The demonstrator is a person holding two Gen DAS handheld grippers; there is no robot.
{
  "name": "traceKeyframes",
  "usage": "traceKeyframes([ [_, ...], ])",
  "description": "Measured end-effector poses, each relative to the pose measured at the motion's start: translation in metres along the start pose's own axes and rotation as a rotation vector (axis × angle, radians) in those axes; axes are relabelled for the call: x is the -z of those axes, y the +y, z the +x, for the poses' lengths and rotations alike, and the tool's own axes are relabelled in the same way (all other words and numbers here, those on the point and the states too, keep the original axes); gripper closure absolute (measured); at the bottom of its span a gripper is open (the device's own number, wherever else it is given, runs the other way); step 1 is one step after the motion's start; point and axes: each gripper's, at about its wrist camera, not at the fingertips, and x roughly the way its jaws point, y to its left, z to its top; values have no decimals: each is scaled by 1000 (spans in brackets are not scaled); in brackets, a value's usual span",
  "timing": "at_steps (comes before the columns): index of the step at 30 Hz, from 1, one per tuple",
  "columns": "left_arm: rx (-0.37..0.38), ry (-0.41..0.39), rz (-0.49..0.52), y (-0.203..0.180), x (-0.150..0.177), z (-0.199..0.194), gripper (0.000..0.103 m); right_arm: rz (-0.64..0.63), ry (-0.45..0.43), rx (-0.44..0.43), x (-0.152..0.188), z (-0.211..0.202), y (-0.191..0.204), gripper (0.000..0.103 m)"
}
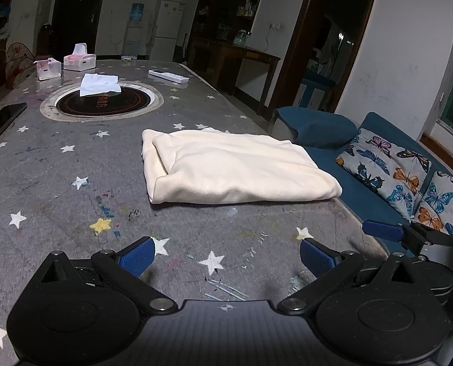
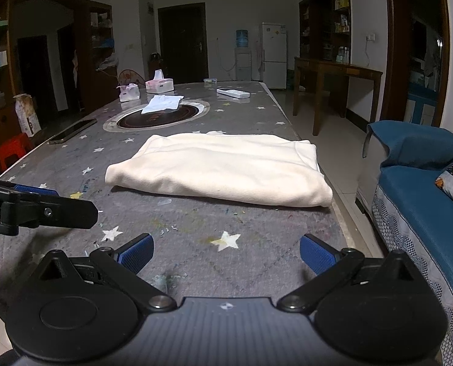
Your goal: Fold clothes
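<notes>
A cream garment [image 1: 235, 167] lies folded into a flat rectangle on the grey star-patterned table [image 1: 58, 183], close to the table's right edge. It also shows in the right wrist view [image 2: 220, 167]. My left gripper [image 1: 226, 254] is open and empty, low over the table, short of the garment's near edge. My right gripper [image 2: 226, 251] is open and empty, also short of the garment. The right gripper's fingers [image 1: 382, 230] show at the right of the left wrist view. The left gripper's finger [image 2: 43, 210] shows at the left of the right wrist view.
A round black hotplate [image 1: 103, 102] with a white tissue pack [image 1: 100, 84] sits mid-table. Tissue boxes [image 1: 78, 59], a white remote [image 1: 168, 76] and a phone [image 1: 2, 120] lie farther off. A blue sofa [image 2: 424, 207] with butterfly cushions [image 1: 385, 164] stands right of the table.
</notes>
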Motion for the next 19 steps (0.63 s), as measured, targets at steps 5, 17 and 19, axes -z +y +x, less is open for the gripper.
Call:
traceKeyframes([
  [5, -1, 6, 4, -2, 1, 0, 0, -2, -1, -3, 1, -1, 2, 0],
  [17, -9, 8, 4, -4, 1, 2, 0, -5, 1, -10, 0, 2, 4, 0],
  [19, -5, 10, 3, -3, 0, 2, 0, -5, 2, -9, 1, 2, 4, 0],
])
